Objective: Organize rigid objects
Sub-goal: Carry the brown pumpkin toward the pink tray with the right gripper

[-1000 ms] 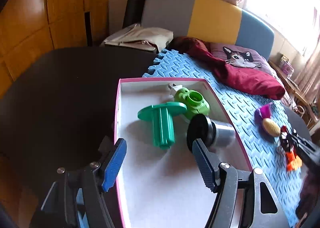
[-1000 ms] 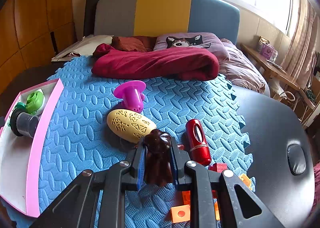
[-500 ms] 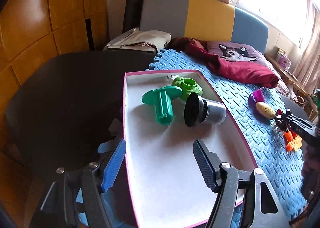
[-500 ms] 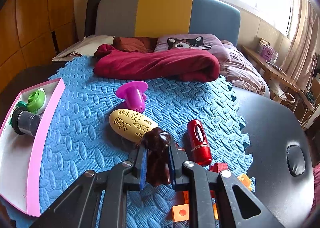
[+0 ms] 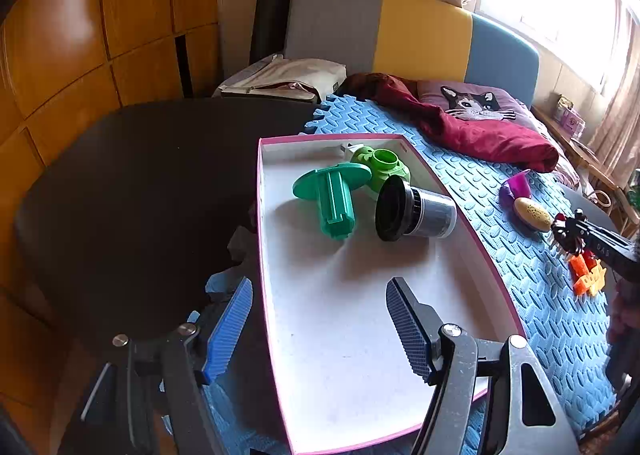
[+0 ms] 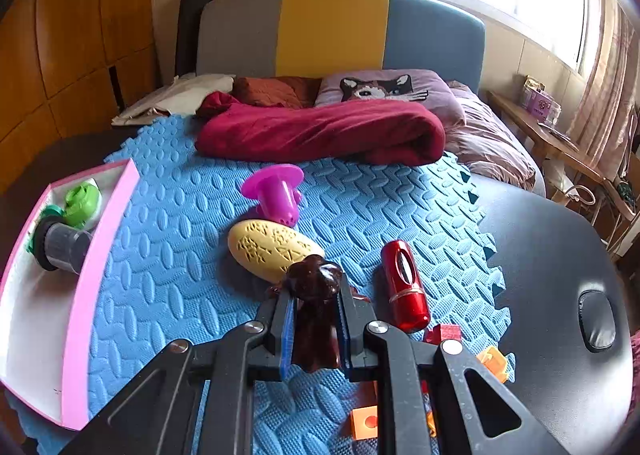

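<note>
My right gripper (image 6: 314,307) is shut on a dark brown figurine (image 6: 314,287), held just above the blue foam mat (image 6: 168,255). On the mat ahead lie a yellow perforated oval (image 6: 272,247), a magenta flanged plug (image 6: 276,191) and a red cylinder (image 6: 404,287). My left gripper (image 5: 320,319) hangs open and empty over the near left wall of the pink-rimmed white tray (image 5: 340,335). In the tray's far end lie a green flanged plug (image 5: 332,195), a lime green piece (image 5: 380,167) and a black and grey cylinder (image 5: 416,211). The right gripper (image 5: 568,231) shows at the right edge with the figurine.
Small orange and red blocks (image 6: 452,339) lie under and beside the right gripper. A maroon blanket (image 6: 320,135) and a cat pillow (image 6: 384,89) sit at the mat's far side. The black table (image 5: 120,183) extends left of the tray. Wooden cabinets stand left.
The left gripper has drawn back from the tray's contents, staying open. The right gripper has closed slightly on the brown figurine and lifted it a little.
</note>
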`<state>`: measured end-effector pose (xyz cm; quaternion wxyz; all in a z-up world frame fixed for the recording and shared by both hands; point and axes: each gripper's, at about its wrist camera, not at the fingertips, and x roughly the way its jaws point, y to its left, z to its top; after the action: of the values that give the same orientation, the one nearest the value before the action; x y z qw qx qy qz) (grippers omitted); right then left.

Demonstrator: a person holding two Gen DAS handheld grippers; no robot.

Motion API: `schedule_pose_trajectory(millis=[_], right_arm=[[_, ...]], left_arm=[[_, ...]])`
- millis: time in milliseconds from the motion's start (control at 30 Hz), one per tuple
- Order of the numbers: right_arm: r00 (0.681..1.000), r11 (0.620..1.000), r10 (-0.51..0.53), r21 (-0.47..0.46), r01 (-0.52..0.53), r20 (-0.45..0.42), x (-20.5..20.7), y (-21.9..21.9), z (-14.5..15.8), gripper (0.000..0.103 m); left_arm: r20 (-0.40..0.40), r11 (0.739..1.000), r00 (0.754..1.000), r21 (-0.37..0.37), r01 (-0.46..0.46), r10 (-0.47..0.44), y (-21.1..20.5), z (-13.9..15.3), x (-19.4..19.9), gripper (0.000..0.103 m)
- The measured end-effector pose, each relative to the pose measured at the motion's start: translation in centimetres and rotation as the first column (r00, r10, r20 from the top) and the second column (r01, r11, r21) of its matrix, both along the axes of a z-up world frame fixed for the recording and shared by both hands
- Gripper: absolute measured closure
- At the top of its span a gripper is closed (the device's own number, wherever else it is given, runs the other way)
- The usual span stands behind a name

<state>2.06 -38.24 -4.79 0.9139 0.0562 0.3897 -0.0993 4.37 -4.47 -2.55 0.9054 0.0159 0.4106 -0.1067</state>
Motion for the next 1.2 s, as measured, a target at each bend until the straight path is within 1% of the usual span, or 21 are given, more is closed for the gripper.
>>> schedule_pose_trajectory(millis=[167, 367, 467, 600, 733, 800, 900, 967, 1033, 1100, 1167, 1200], right_arm=[[0.999, 1.000, 0.008, 0.023, -0.009, 0.032, -0.3, 0.0, 0.6, 0.087], [0.997, 0.997, 0.044, 0.055, -0.048, 0.065, -0.6, 0.8, 1.4, 0.087], [0.994, 0.991, 0.072, 0.104, -0.080, 0.077, -0.7, 1.6, 1.8, 0.087], [0.986, 0.977, 0.136, 0.152, -0.150, 0.098, -0.9, 4.1, 2.6, 0.087], [0.965, 0.954, 0.231, 0.166, -0.250, 0.126, -1.2, 7.9, 3.7, 0.087], [0.947, 0.939, 0.290, 0.151, -0.310, 0.136, -1.3, 10.1, 4.3, 0.087], [0.906, 0.896, 0.406, 0.143, -0.421, 0.122, -0.8, 14.2, 4.4, 0.087], [0.884, 0.876, 0.460, 0.118, -0.467, 0.088, -0.3, 16.6, 3.9, 0.087], [0.870, 0.865, 0.491, 0.093, -0.492, 0.044, 0.8, 18.4, 2.9, 0.087], [0.867, 0.864, 0.497, 0.083, -0.496, 0.008, 2.0, 19.5, 1.7, 0.087], [0.883, 0.883, 0.470, 0.038, -0.469, -0.016, 2.8, 19.8, 0.8, 0.087], [0.889, 0.889, 0.457, 0.031, -0.457, 0.004, 3.1, 19.8, 0.8, 0.088]], left_arm=[[-0.004, 1.000, 1.000, -0.003, -0.011, 0.011, 0.3, -0.1, 0.0, 0.033], [-0.008, 1.000, 1.000, -0.007, -0.015, 0.015, 0.8, -0.2, 0.0, 0.033], [-0.005, 1.000, 1.000, -0.010, -0.019, 0.019, 1.1, -0.1, 0.0, 0.033], [-0.001, 0.999, 0.999, -0.022, -0.036, 0.036, 1.8, 0.1, 0.2, 0.033], [-0.003, 0.998, 0.999, -0.032, -0.049, 0.049, 2.5, 0.2, 0.2, 0.033], [-0.004, 0.998, 0.998, -0.037, -0.057, 0.056, 2.9, 0.2, 0.2, 0.033], [-0.003, 0.997, 0.998, -0.046, -0.062, 0.062, 3.3, 0.3, 0.2, 0.033], [-0.001, 0.997, 0.998, -0.047, -0.064, 0.064, 3.5, 0.3, 0.3, 0.033], [-0.010, 0.996, 0.998, -0.056, -0.066, 0.065, 3.7, 0.2, 0.3, 0.033], [-0.016, 0.996, 0.998, -0.058, -0.066, 0.065, 3.8, 0.0, 0.4, 0.033], [-0.019, 0.996, 0.998, -0.061, -0.067, 0.066, 4.0, -0.2, 0.4, 0.033], [-0.020, 0.996, 0.998, -0.064, -0.068, 0.067, 4.1, -0.2, 0.4, 0.033]])
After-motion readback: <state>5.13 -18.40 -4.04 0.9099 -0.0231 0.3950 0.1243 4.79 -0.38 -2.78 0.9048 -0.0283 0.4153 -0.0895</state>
